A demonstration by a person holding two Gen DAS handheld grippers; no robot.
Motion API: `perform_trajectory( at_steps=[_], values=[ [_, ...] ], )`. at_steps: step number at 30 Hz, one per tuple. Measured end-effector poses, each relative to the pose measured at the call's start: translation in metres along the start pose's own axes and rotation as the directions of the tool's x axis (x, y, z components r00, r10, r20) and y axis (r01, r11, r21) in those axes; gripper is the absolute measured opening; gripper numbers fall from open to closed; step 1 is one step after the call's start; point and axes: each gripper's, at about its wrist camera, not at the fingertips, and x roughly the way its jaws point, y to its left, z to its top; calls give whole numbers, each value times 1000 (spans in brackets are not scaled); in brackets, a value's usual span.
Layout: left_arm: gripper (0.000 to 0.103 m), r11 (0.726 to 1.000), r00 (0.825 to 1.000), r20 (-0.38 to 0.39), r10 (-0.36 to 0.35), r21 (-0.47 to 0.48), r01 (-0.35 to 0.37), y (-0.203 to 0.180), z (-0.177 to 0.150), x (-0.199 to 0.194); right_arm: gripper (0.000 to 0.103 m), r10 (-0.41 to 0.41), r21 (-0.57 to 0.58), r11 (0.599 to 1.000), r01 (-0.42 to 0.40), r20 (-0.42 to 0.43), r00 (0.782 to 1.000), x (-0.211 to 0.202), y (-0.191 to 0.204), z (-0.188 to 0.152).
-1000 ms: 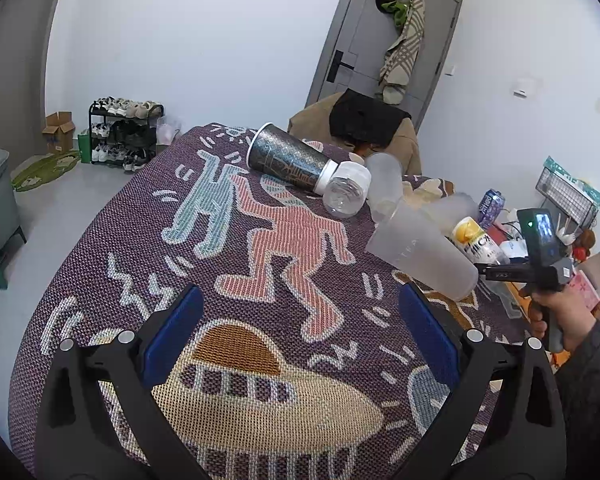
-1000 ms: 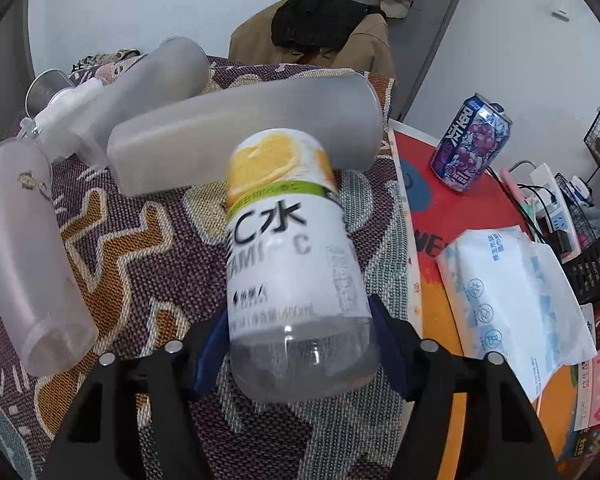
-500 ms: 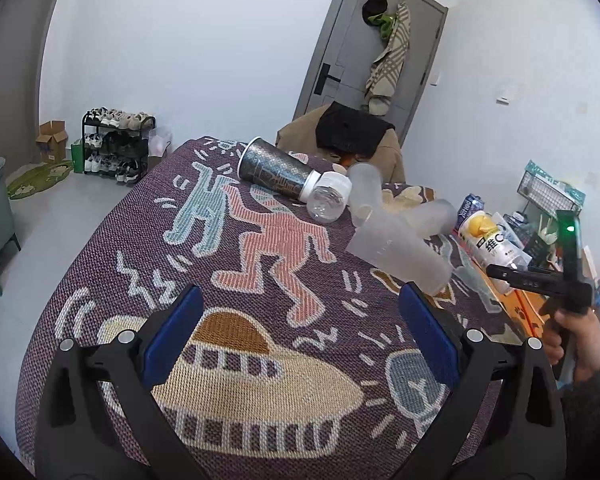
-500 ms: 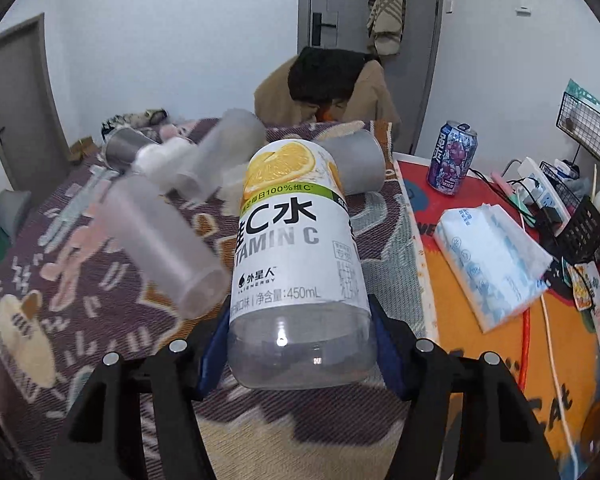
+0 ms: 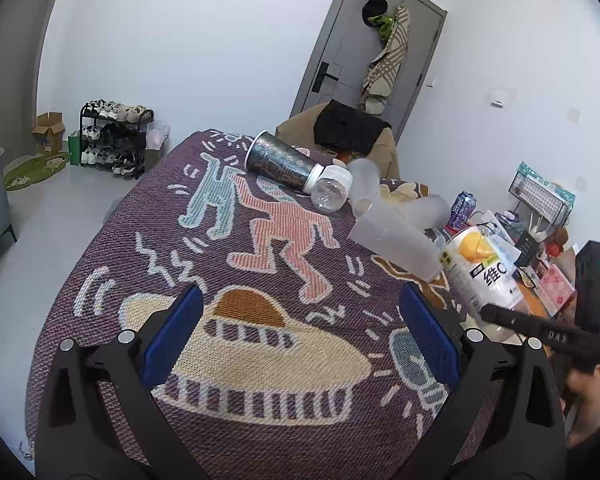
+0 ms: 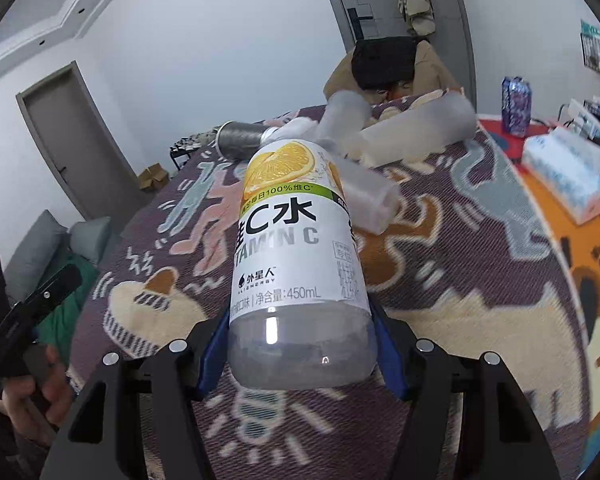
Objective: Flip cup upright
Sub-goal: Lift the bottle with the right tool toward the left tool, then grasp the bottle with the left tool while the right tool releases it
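Both blue fingers [image 6: 214, 350] clamp the tilted vitamin bottle [image 6: 296, 264].

Purple patterned blanket [image 5: 148, 264] over a surface, dark tumbler [image 5: 278, 162], frosted cups [image 5: 392, 240] lying on it

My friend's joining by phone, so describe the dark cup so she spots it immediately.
Start at the purple cartoon blanket and go to its far end, toward the grey door. The dark cup lies on its side there, patterned and opaque, unlike the frosted cups nearby.
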Motion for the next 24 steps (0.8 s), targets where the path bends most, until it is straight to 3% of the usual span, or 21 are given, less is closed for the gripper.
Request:
perform_trajectory(
  at_steps=[5, 12, 16, 24],
  values=[
    [97, 1000, 1000, -5, 0, -4, 0, 5, -2, -5, 62, 39, 49, 998, -38, -9, 999, 13, 20, -20],
    [97, 1000, 999, -38, -12, 22, 13, -2, -6, -1, 63, 14, 84, 996, -7, -81, 997, 48, 27, -43],
    [97, 999, 998, -58, -21, 42, 23, -10, -7, 5, 90, 31, 91, 995, -26, -60, 998, 41, 26, -48],
    [97, 995, 991, -107, -85, 48, 91, -34, -5, 23, 95, 35, 90, 995, -37, 20, 999, 1, 10, -54]
  ],
)
